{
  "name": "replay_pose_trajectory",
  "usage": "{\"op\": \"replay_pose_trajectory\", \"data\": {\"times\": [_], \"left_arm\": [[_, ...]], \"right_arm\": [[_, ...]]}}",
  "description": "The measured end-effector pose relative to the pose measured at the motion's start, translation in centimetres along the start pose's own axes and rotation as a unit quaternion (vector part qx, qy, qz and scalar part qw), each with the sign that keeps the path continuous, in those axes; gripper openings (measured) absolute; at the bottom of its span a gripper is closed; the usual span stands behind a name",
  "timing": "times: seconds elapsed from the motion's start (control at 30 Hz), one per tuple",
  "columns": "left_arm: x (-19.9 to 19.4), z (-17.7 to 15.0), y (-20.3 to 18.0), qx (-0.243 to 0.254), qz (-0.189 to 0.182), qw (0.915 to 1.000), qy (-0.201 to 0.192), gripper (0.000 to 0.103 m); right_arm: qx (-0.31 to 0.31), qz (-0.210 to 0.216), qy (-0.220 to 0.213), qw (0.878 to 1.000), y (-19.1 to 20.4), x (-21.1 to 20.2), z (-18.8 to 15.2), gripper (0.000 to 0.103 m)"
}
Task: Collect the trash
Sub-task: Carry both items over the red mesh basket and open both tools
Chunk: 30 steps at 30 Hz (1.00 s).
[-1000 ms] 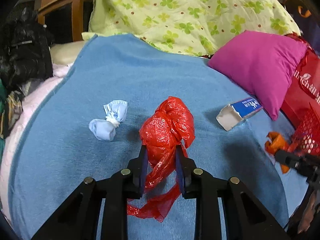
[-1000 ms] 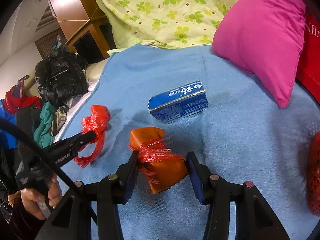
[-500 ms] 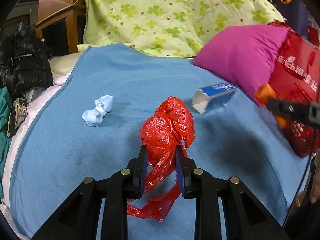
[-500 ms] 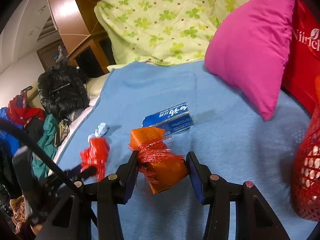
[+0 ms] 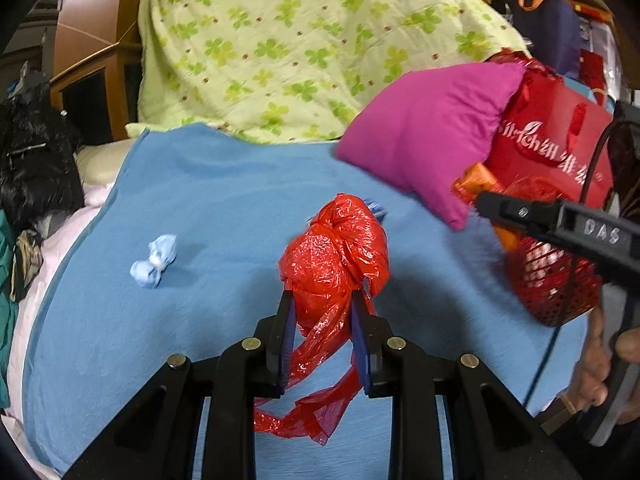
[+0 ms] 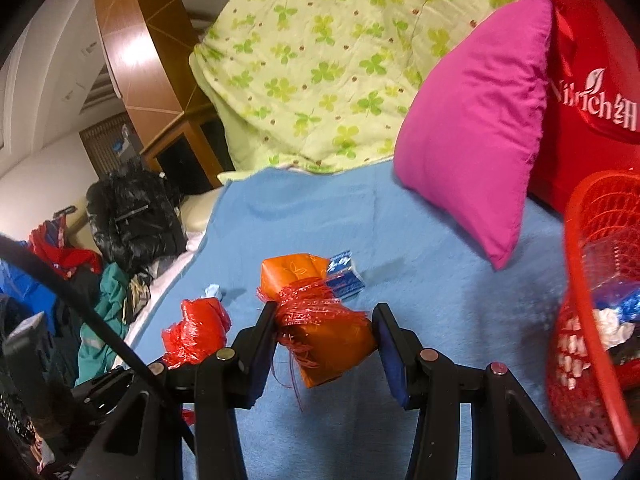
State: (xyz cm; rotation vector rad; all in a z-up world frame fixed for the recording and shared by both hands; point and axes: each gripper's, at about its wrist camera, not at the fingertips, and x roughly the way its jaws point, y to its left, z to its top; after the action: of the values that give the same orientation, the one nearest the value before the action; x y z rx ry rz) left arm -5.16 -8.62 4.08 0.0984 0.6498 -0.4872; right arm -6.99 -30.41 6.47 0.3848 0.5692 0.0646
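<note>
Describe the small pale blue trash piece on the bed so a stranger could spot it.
Start at the blue blanket covering the bed. On its left part lies a pale blue wad, alone. Unlike the red plastic bag, it is small, light-coloured and pinched at the middle like a bow.

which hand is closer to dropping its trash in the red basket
Right, probably. The right gripper holds the orange packet beside the red basket. The left gripper, holding the red plastic bag, sits farther from it.

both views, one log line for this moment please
left hand-held gripper: red bag | right hand-held gripper: orange packet | basket: right
</note>
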Motion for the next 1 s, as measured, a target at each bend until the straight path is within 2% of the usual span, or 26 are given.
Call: {"op": "replay_pose_trajectory", "data": {"times": [0.4, 1.0], "left_arm": [[-1.2, 2.7, -4.6, 0.016, -0.026, 0.9995, -0.01, 0.028], [-2.5, 7.0, -12.7, 0.079, -0.06, 0.9942, -0.041, 0.028]], "right_arm": [[0.03, -0.011, -0.074, 0.997, -3.4, -5.1, 1.2, 0.051], [0.091, -0.032, -0.139, 0.986, -9.3, -10.8, 1.5, 0.051]]}}
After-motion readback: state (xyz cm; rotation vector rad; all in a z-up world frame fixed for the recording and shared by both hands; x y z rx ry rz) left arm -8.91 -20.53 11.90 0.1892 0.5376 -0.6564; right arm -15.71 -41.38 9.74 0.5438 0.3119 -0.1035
